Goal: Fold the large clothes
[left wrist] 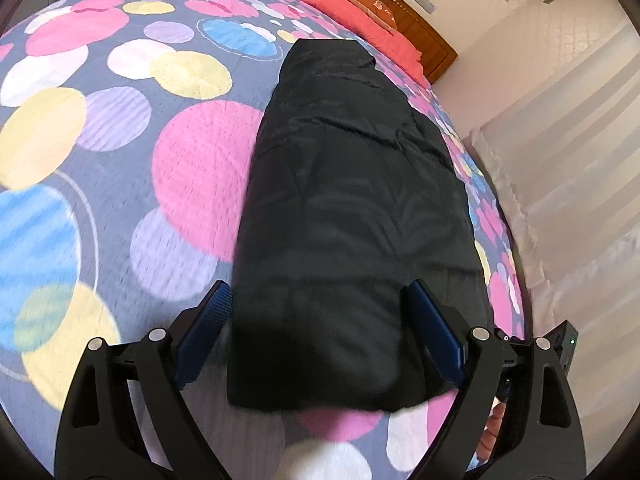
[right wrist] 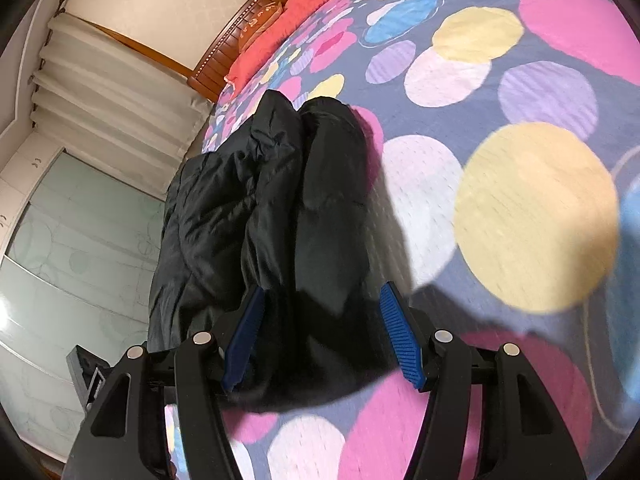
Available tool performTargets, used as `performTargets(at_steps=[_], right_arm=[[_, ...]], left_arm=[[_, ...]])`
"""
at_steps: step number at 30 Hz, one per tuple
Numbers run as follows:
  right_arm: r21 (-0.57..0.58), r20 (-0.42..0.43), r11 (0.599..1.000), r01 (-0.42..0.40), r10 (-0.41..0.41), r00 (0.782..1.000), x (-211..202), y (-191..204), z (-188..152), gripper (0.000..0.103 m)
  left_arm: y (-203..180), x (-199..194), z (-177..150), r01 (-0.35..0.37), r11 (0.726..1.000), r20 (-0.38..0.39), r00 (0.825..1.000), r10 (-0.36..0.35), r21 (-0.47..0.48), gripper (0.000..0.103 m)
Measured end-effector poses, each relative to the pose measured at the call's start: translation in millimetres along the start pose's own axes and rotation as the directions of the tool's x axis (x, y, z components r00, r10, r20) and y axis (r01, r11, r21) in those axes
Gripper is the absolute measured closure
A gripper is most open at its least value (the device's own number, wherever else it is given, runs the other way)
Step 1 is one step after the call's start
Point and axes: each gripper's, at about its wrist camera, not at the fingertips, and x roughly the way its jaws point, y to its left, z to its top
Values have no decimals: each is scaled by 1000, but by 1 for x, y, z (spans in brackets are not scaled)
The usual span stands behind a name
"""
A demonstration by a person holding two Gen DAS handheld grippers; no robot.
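Black garment [left wrist: 352,216], dotted bedspread [left wrist: 120,152], wooden headboard [left wrist: 424,36]

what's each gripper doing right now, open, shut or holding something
left gripper: open, jaws wide above the folded black garment, not gripping it.
right gripper: open, jaws apart over the same garment, pads not pressing on it.
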Motion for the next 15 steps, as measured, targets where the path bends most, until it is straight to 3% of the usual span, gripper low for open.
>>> performTargets(at_steps=[9, 15], right_arm=[[-98, 21, 992, 78, -76, 997, -24, 16, -33, 43], [-208, 70, 963, 170, -159, 985, -36, 40, -55, 43]], left_arm=[[-16, -27, -37, -91, 990, 36, 995, 88, 107, 14], [-31, -43, -58, -192, 962, 94, 980, 177, 196, 14]])
